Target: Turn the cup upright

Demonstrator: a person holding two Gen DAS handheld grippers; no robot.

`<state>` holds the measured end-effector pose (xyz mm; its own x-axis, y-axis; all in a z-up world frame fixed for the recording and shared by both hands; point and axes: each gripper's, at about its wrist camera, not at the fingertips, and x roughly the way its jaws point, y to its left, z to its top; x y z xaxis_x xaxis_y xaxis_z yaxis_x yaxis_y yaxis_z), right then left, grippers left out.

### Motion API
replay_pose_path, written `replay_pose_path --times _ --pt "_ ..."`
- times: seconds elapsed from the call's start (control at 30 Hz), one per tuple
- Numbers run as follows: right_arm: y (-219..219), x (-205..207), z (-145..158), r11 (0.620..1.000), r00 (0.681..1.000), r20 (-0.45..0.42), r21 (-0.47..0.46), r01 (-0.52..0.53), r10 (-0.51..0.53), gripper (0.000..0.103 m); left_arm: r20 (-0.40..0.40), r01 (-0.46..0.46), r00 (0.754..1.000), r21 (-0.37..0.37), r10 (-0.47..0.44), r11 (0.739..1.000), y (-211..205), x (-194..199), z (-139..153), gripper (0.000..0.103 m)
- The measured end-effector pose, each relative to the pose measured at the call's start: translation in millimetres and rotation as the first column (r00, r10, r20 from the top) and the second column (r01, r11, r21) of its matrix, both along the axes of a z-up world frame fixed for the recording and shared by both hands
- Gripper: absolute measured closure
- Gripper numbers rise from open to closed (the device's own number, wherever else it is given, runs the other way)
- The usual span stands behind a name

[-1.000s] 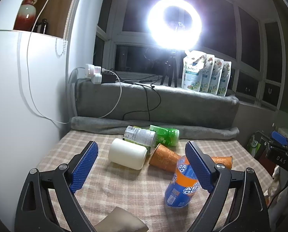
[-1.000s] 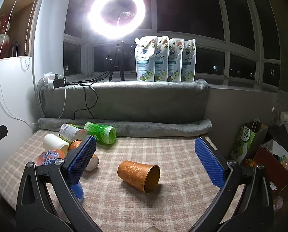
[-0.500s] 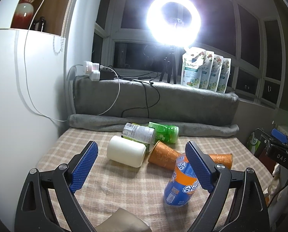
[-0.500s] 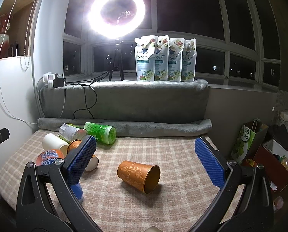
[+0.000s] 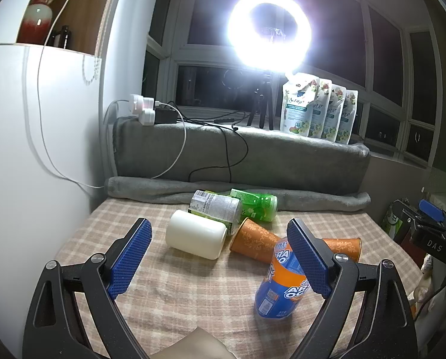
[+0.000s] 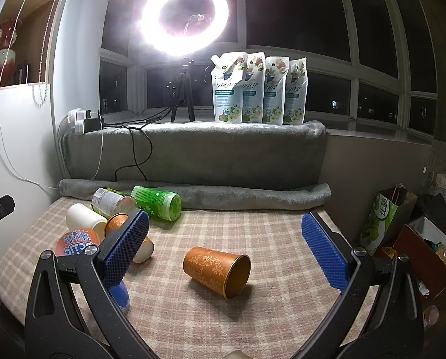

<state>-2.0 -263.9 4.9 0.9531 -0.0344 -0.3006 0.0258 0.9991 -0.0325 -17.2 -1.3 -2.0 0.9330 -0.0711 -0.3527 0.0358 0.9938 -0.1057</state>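
Your right gripper (image 6: 224, 255) gapes wide and empty, the cup (image 6: 217, 272) lying sideways between its 2 fingers; your left gripper (image 5: 220, 261) gapes empty too.

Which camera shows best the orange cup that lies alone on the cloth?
The right wrist view: the lone orange cup lies on its side in full sight. The left wrist view shows only its open end behind the claw finger.

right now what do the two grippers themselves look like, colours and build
Both match: the left gripper and right gripper have matte black, speckled frames with triangular cut-outs and silver screw heads. Each finger ends in a flat rectangular pad of bright blue, finely dimpled rubber. No cables or sleeves show on them.
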Motion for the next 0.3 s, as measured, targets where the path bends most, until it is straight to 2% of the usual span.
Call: replay_pose_path --times 0.3 --pt "1.8 0.4 -0.9 1.0 1.0 -0.002 0.002 -0.001 0.001 0.0 0.015 0.002 1.0 0.017 -0.003 1.0 -1.7 -0.5 1.4 0.011"
